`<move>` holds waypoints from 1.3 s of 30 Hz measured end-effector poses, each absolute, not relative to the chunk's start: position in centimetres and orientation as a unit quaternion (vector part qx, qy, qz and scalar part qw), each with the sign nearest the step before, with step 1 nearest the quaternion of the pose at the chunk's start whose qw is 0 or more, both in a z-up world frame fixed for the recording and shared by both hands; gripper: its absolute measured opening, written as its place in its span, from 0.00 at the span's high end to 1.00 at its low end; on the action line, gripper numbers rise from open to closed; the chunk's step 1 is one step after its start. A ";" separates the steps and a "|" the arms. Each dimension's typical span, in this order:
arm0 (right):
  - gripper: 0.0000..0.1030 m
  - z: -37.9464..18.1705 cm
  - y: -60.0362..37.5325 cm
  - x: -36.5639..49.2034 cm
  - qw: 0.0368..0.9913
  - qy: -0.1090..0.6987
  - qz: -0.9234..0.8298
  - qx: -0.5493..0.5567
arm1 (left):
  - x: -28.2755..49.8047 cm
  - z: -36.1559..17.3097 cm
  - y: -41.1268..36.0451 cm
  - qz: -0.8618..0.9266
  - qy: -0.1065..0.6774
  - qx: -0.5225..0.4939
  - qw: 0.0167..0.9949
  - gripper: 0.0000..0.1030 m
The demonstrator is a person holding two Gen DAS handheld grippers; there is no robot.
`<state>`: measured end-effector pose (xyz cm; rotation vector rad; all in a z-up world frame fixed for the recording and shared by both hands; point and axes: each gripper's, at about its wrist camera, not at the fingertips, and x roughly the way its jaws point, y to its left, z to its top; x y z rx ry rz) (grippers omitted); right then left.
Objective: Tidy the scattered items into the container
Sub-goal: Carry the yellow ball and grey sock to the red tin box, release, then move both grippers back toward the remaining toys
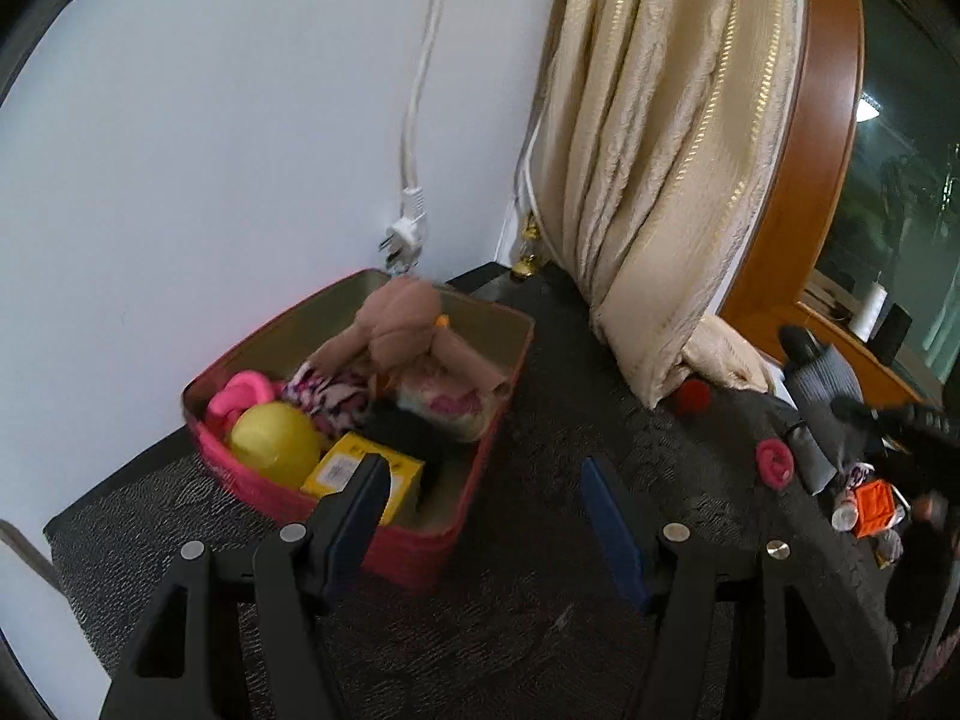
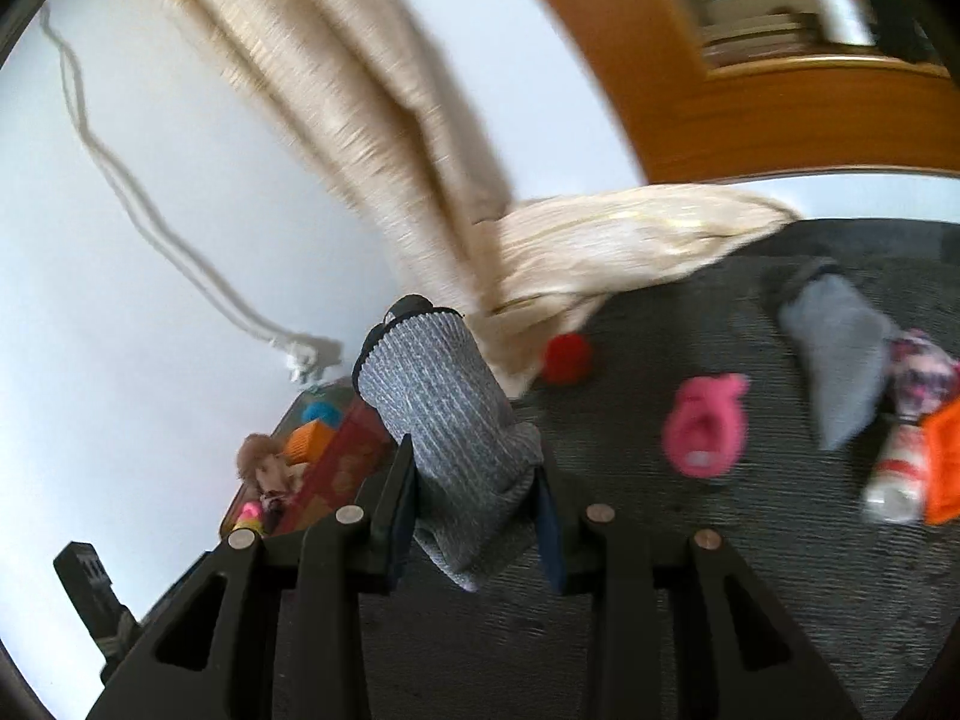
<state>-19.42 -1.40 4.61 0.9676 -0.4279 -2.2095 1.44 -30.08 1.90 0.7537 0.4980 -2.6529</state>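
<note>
A red container point(image 1: 420, 546) stands on the dark carpet by the white wall, holding a yellow ball point(image 1: 276, 444), a yellow box point(image 1: 360, 471), a pink toy point(image 1: 240, 396), a tan plush point(image 1: 408, 324) and patterned cloth. My left gripper point(image 1: 483, 480) is open and empty just in front of its near corner. My right gripper point(image 2: 477, 501) is shut on a grey ribbed sock point(image 2: 444, 420), held above the carpet; the container point(image 2: 336, 468) lies beyond it to the left. The sock also shows far right in the left wrist view point(image 1: 828, 378).
On the carpet lie a pink toy point(image 2: 705, 426), a red ball point(image 2: 567, 357), a second grey sock point(image 2: 840, 348), a patterned sock point(image 2: 918, 372), a small bottle point(image 2: 894, 474) and an orange block point(image 2: 945, 462). A cream curtain point(image 1: 660, 180) hangs down and pools on the floor. A plug point(image 1: 405, 234) dangles above the container.
</note>
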 end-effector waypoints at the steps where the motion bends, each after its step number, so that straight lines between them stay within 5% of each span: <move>1: 0.64 4.7 -2.9 -19.4 0.347 -0.159 -0.846 0.373 | 1.7 1.7 -30.4 -0.932 0.177 0.267 0.171 0.34; 14: 0.64 5.5 -23.3 -20.0 0.405 -0.109 -0.821 0.388 | 6.7 1.0 -33.9 -0.923 0.172 0.280 0.201 0.34; 18: 0.52 4.6 -26.7 -20.8 0.365 -0.100 -0.838 0.392 | 7.6 0.7 -34.4 -0.920 0.180 0.282 0.202 0.34; 21: 0.36 3.5 -27.0 -21.2 0.365 -0.099 -0.834 0.402 | 7.6 0.3 -34.6 -0.919 0.188 0.284 0.197 0.34; 39: 0.36 1.8 -13.7 -20.4 0.290 -0.083 -0.866 0.398 | 2.2 1.4 -26.6 -0.936 0.157 0.301 0.091 0.34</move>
